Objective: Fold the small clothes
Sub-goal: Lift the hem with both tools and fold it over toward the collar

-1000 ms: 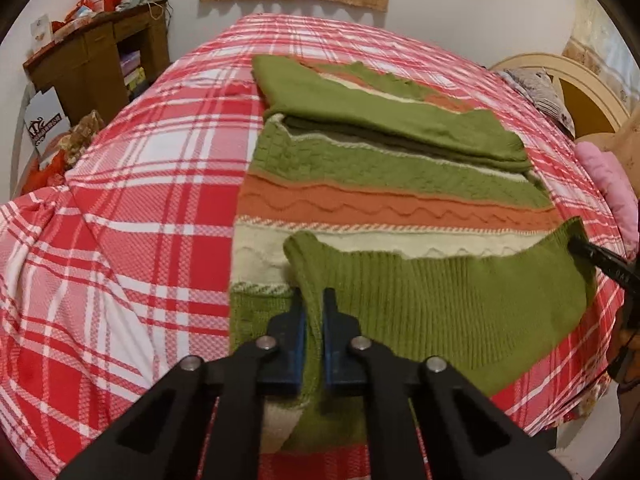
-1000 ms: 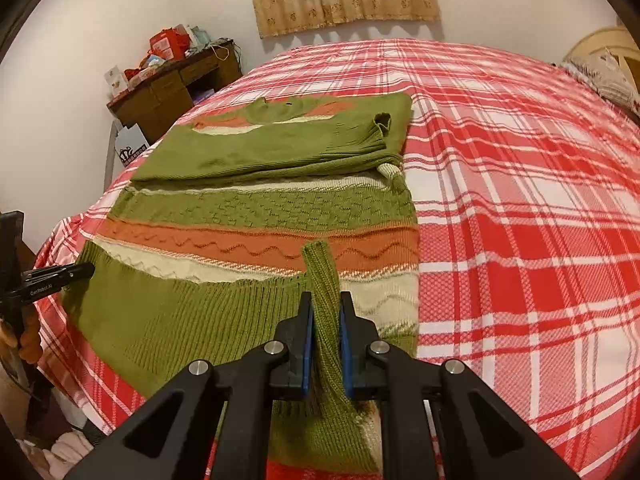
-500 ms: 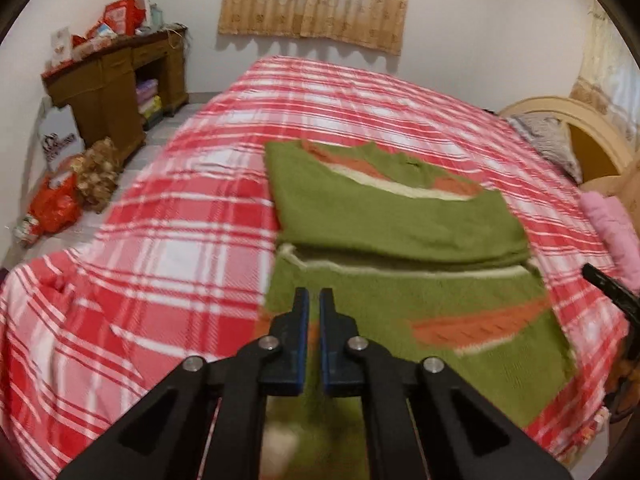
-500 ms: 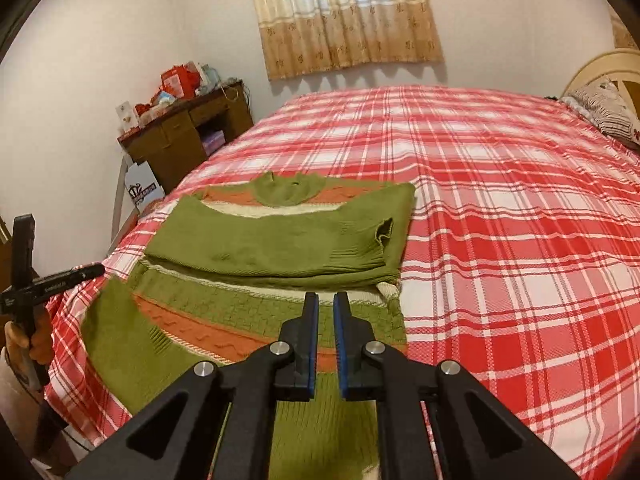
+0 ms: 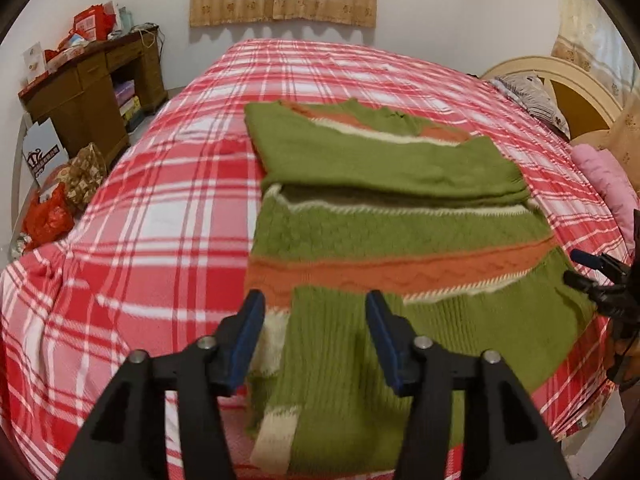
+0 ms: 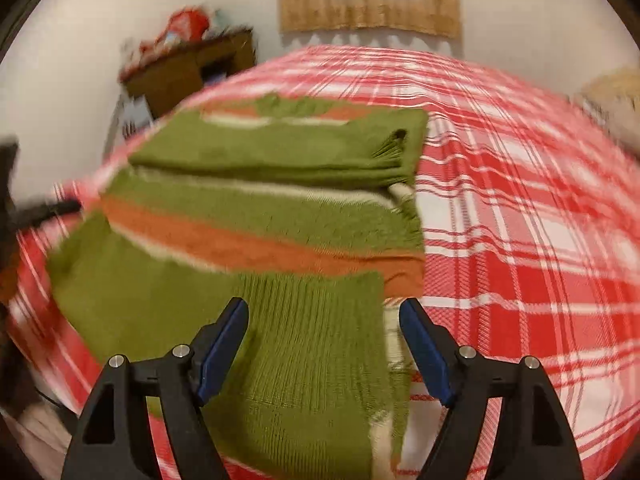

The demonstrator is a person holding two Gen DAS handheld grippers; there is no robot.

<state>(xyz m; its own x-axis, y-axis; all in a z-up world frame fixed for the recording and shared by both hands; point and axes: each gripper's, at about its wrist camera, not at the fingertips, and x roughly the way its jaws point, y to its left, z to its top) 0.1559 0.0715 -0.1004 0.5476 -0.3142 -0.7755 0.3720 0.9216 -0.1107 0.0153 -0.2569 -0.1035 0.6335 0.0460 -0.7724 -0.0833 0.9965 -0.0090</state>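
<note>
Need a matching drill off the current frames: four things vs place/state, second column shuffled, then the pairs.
Things:
1. green, orange and cream striped knit sweater
2. brown wooden desk
3. left hand-held gripper
4. pink folded cloth

Place or state:
A. against the wall, left of the bed
B. jaws open, holding nothing
C. at the bed's right edge, near the headboard
D. lying on the red plaid bedspread, hem folded up

Pairs: 1-D, 2-A, 3-B, 4-C

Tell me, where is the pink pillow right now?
In the left wrist view, the pink pillow lies at the far right edge of the plaid bed, below the curved headboard and right of the striped sweater.
</note>
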